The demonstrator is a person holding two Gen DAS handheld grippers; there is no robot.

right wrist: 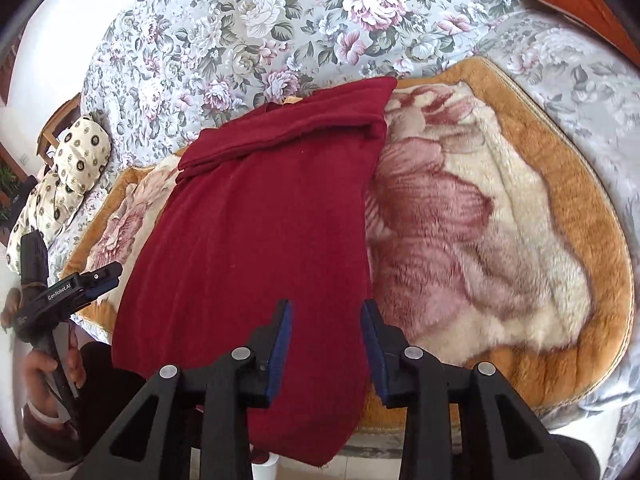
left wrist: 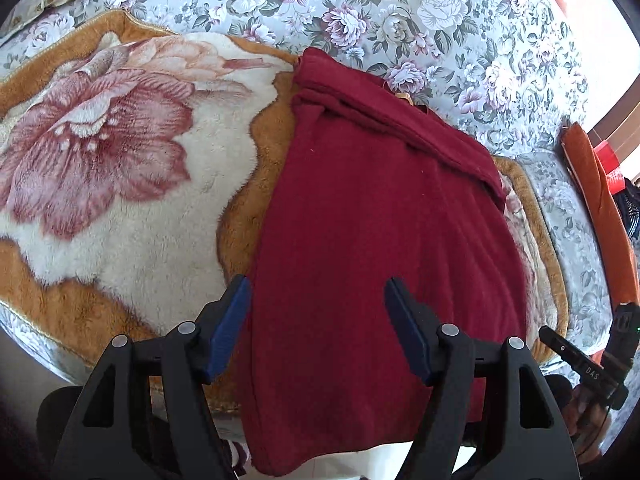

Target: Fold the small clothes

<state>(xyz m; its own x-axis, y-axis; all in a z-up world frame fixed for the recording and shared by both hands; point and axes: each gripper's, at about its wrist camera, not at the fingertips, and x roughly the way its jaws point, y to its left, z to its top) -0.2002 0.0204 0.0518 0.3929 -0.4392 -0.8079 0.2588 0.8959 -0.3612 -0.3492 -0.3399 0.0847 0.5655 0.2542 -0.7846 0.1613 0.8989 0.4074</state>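
Observation:
A dark red garment (left wrist: 372, 240) lies flat on a plush flower blanket (left wrist: 120, 152), folded into a long strip with a folded band at its far end. Its near end hangs over the bed's edge. My left gripper (left wrist: 318, 300) is open and empty, just above the garment's near left part. The garment shows in the right wrist view too (right wrist: 256, 232). My right gripper (right wrist: 326, 320) is open and empty, over the garment's near right edge. The left gripper also shows at the left of the right wrist view (right wrist: 100, 276).
The blanket (right wrist: 500, 240) lies on a bed with a grey floral cover (left wrist: 400, 12). A cream patterned pillow (right wrist: 64, 188) sits at the far left. An orange cloth (left wrist: 600, 208) lies along the bed's right side.

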